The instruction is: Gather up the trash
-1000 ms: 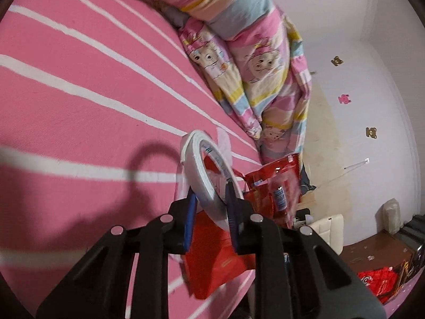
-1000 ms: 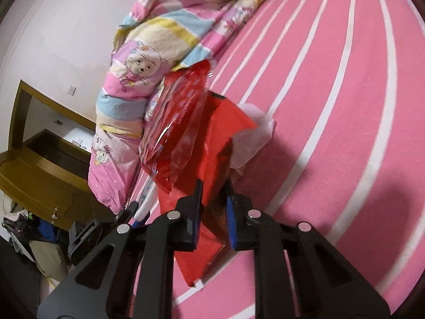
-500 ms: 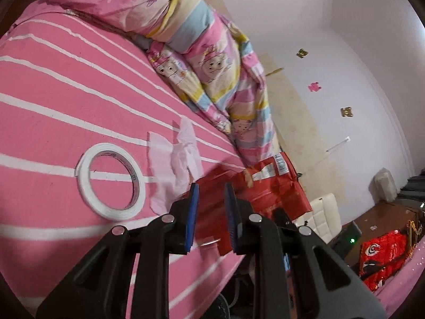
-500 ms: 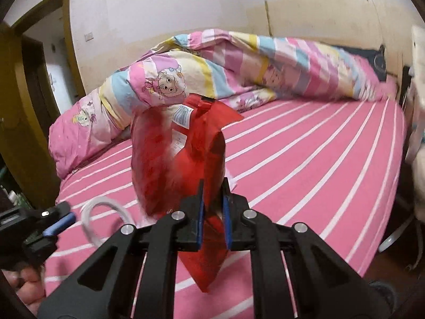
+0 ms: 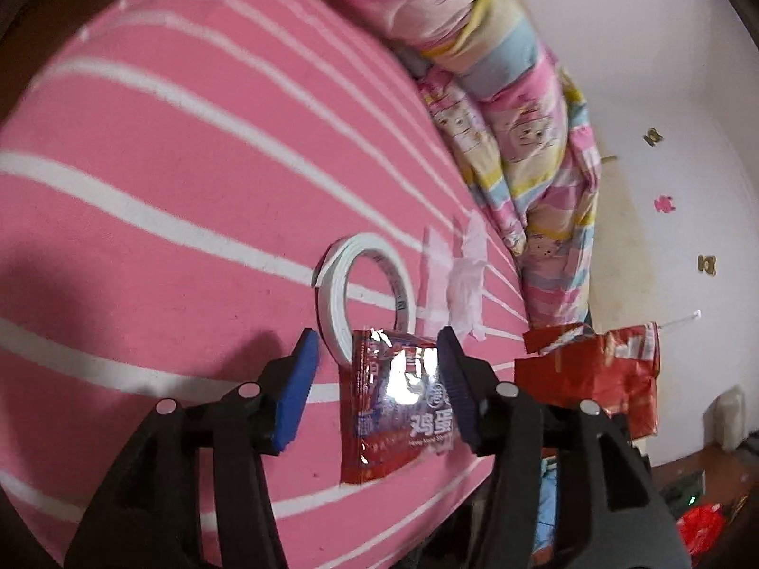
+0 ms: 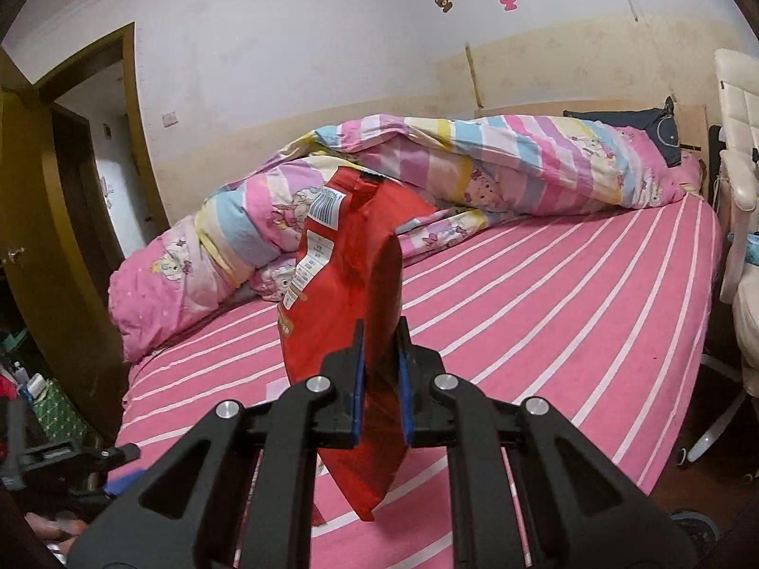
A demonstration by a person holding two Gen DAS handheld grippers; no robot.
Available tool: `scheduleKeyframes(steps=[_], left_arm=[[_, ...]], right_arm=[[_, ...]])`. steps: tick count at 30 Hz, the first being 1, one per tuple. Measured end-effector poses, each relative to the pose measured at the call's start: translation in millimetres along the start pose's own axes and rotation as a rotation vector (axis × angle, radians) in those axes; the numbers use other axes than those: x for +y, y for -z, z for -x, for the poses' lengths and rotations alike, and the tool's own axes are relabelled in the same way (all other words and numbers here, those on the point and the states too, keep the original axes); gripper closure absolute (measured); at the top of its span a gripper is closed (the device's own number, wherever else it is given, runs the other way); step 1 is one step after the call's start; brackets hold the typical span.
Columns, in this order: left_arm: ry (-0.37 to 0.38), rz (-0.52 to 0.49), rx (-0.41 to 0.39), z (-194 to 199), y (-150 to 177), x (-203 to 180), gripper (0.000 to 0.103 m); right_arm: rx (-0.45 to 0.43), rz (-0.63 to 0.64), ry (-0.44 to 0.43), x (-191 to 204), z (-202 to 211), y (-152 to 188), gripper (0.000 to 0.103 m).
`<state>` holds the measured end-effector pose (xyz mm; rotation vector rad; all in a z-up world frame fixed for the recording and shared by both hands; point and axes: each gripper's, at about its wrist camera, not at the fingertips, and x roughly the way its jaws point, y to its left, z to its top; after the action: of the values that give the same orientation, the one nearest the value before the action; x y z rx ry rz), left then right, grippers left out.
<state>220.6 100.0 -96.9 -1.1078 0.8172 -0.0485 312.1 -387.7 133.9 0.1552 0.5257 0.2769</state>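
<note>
My left gripper (image 5: 377, 370) is open above the pink striped bed (image 5: 166, 166). A shiny red snack wrapper (image 5: 396, 403) lies on the bed between its fingers. A white tape roll (image 5: 337, 284) lies just beyond it, and crumpled white tissue (image 5: 458, 279) lies past the roll. My right gripper (image 6: 379, 370) is shut on a big red snack bag (image 6: 348, 298) and holds it up above the bed. That bag also shows in the left wrist view (image 5: 597, 374) at the right.
A rolled pink cartoon quilt (image 6: 427, 180) lies along the far side of the bed. A white chair (image 6: 740, 189) stands at the right, a wooden door (image 6: 42, 237) at the left. Red trash (image 5: 702, 526) lies on the floor.
My left gripper has opened and come down over the small red wrapper near the tape roll. My right gripper has lifted the red bag higher, away from the bed.
</note>
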Motion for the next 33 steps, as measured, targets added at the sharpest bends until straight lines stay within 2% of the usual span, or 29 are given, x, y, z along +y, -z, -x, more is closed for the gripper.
scheduleKeyframes(steps=[1, 4, 7, 9, 10, 13, 20, 22, 28, 33], left_arm=[[0.005, 0.018, 0.016, -5, -1, 4, 0.052], [0.037, 0.099, 0.072, -36, -7, 16, 0.053], [0.045, 0.079, 0.061, -52, -15, 11, 0.062], [0.06, 0.093, 0.06, -61, -19, 13, 0.085], [0.077, 0.117, 0.057, -63, -20, 16, 0.088], [0.151, 0.153, 0.017, -54, -20, 20, 0.09], [0.261, 0.078, -0.142, 5, -23, -2, 0.091], [0.285, 0.061, -0.162, 19, -22, -5, 0.091], [0.224, -0.105, -0.263, 56, -13, -32, 0.091], [0.158, -0.216, -0.301, 71, 0, -48, 0.091]], right_arm=[[0.0, 0.001, 0.0, 14, -9, -9, 0.091], [0.005, -0.004, -0.009, 31, -15, -6, 0.091], [0.008, -0.007, -0.014, 33, -17, 7, 0.091], [0.009, -0.012, -0.019, 28, -21, 14, 0.091], [0.007, -0.017, -0.022, 26, -22, 15, 0.091], [0.002, -0.038, -0.037, 20, -23, 19, 0.091], [-0.006, -0.034, -0.065, 22, -20, 21, 0.091], [-0.007, -0.022, -0.067, 25, -18, 23, 0.091], [0.002, 0.005, -0.101, 31, -15, 23, 0.091], [0.01, 0.045, -0.148, 36, -5, 22, 0.091]])
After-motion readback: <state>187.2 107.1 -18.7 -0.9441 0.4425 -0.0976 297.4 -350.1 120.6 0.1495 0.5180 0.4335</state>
